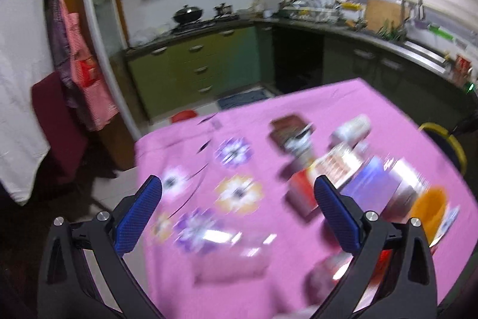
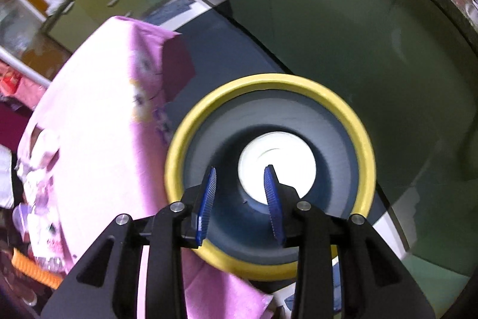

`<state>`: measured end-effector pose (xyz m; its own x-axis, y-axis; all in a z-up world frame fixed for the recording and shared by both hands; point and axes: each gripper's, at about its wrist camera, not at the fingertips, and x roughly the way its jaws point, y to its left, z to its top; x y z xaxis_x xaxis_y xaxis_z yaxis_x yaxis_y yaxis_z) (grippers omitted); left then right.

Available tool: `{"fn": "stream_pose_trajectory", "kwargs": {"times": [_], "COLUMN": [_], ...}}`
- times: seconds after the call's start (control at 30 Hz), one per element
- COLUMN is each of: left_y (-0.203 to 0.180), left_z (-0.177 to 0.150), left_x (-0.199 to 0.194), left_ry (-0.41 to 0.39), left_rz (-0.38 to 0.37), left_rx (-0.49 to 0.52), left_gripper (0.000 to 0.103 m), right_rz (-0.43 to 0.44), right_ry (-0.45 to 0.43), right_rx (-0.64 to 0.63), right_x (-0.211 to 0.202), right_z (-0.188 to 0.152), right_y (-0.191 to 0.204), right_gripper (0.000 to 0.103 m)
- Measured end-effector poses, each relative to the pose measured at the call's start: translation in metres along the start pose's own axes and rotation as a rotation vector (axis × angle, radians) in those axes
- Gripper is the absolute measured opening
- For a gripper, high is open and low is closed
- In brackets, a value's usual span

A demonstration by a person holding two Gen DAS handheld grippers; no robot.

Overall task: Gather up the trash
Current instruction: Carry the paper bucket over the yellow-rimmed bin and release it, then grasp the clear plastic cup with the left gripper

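Note:
My left gripper (image 1: 239, 187) is open wide and empty above a table with a pink flowered cloth (image 1: 245, 121). Blurred trash lies on the cloth to its right: a brown wrapper (image 1: 288, 127), a white crumpled piece (image 1: 352, 126), a red packet (image 1: 301, 196), a purple and silver package (image 1: 385, 184) and an orange cup (image 1: 428, 208). My right gripper (image 2: 240, 174) is open and empty, right over the mouth of a blue bin with a yellow rim (image 2: 269, 79). A white round thing (image 2: 286, 163) lies at the bin's bottom.
The bin stands on the floor beside the table's corner (image 2: 143, 29). Its rim also shows in the left wrist view (image 1: 448, 139). Green kitchen cabinets (image 1: 191, 65), a stove with a wok (image 1: 188, 14) and a sink (image 1: 418, 20) lie beyond. Aprons (image 1: 80, 65) hang at the left.

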<state>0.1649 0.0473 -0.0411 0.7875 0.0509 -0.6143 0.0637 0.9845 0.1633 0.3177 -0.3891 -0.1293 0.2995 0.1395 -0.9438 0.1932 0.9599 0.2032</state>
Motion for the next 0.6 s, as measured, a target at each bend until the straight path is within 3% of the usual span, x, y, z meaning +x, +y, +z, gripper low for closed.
{"fn": "stream_pose_trajectory", "kwargs": {"times": [0.17, 0.33, 0.6], "left_y": [0.011, 0.008, 0.01], "left_z": [-0.029, -0.035, -0.04], "left_x": [0.008, 0.027, 0.059], "left_ry": [0.048, 0.046, 0.084], "left_rz": [0.032, -0.027, -0.059], "left_rx": [0.028, 0.061, 0.088], "left_gripper": [0.097, 0.097, 0.097], "right_rz": [0.023, 0.034, 0.029], "right_ry": [0.02, 0.018, 0.043], "right_rx": [-0.048, -0.075, -0.079], "right_x": [-0.001, -0.001, 0.004], "right_z": [-0.013, -0.014, -0.017], "right_y": [0.016, 0.024, 0.017], "right_gripper": [0.034, 0.034, 0.034]}}
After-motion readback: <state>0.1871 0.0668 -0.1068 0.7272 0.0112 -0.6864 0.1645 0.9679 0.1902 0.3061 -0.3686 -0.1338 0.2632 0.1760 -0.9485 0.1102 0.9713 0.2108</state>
